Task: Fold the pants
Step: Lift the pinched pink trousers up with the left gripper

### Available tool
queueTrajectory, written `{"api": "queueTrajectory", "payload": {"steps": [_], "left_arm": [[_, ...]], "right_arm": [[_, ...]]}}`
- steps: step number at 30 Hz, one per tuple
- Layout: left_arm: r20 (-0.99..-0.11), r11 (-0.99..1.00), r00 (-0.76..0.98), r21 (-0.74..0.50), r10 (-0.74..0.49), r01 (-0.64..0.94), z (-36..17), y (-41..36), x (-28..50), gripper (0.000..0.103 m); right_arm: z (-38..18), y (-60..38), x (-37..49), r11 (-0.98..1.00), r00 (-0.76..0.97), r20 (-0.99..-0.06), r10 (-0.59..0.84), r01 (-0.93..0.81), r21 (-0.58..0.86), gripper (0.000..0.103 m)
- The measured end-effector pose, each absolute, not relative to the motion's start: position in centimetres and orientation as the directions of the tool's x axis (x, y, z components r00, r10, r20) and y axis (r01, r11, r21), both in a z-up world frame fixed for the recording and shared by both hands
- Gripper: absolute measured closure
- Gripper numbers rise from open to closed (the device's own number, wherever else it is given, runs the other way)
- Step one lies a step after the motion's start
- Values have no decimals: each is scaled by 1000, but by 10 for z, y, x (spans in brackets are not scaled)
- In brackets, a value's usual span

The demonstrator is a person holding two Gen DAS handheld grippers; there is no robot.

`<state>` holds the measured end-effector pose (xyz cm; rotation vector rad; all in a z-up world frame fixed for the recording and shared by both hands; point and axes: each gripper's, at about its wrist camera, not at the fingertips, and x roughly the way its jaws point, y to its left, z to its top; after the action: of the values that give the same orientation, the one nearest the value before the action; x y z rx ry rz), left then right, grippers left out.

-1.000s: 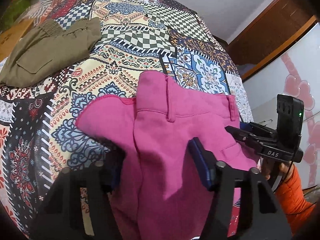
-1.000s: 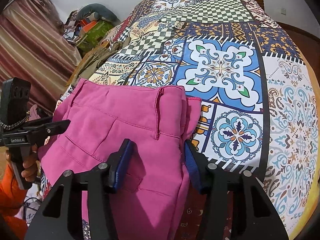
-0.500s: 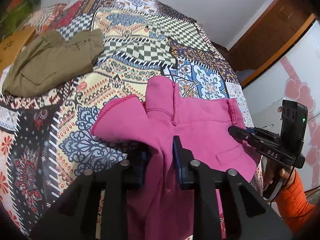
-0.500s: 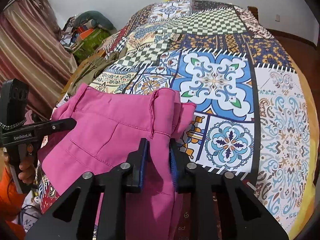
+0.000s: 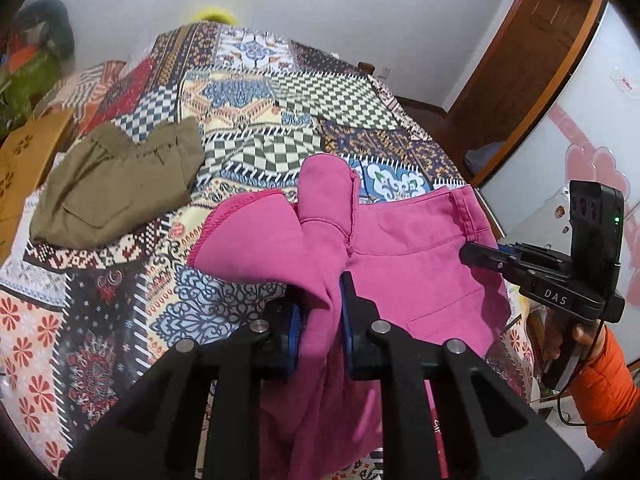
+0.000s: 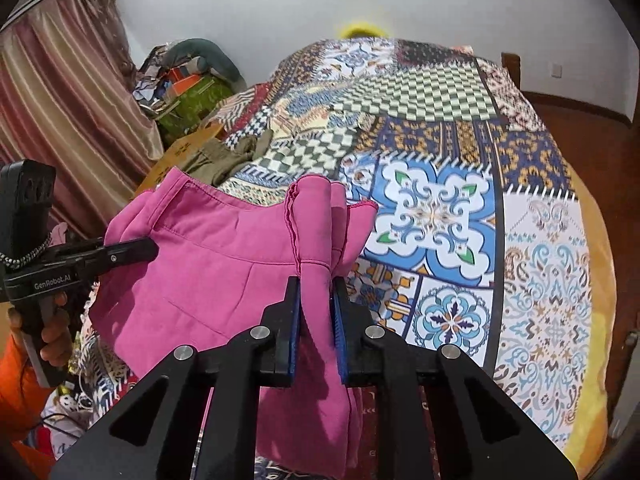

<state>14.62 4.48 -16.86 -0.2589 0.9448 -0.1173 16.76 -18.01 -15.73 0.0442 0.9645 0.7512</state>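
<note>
both grippers pinching the pink pants [image 5: 408,256] at the waistband – folding barely begun

my left gripper [image 5: 320,320] and right gripper [image 6: 314,320] each squeeze a bunched corner of soft, matte cotton just ahead of their blue pads; the waist hangs stretched between them over the near edge of the patterned bedspread [image 6: 440,208] – legs drop below, out of view. no crease made yet. olive pants [image 5: 116,184] lie rumpled ahead-left.
</note>
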Motion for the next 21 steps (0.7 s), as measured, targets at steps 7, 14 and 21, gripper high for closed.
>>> {"api": "queueTrajectory", "payload": {"steps": [7, 14, 21], "left_arm": [[-758, 965, 620, -263, -201, -8, -149, 51, 139, 87], [-729, 966, 659, -259, -183, -18, -129, 64, 131, 87], [-700, 966, 696, -256, -160, -35, -110, 82, 122, 87]], "right_arm": [[-140, -172, 164, 743, 368, -705, 606, -579, 337, 90], [-120, -159, 161, 732, 395, -681, 617, -605, 313, 90], [-100, -142, 160, 716, 415, -653, 634, -633, 294, 90]]}}
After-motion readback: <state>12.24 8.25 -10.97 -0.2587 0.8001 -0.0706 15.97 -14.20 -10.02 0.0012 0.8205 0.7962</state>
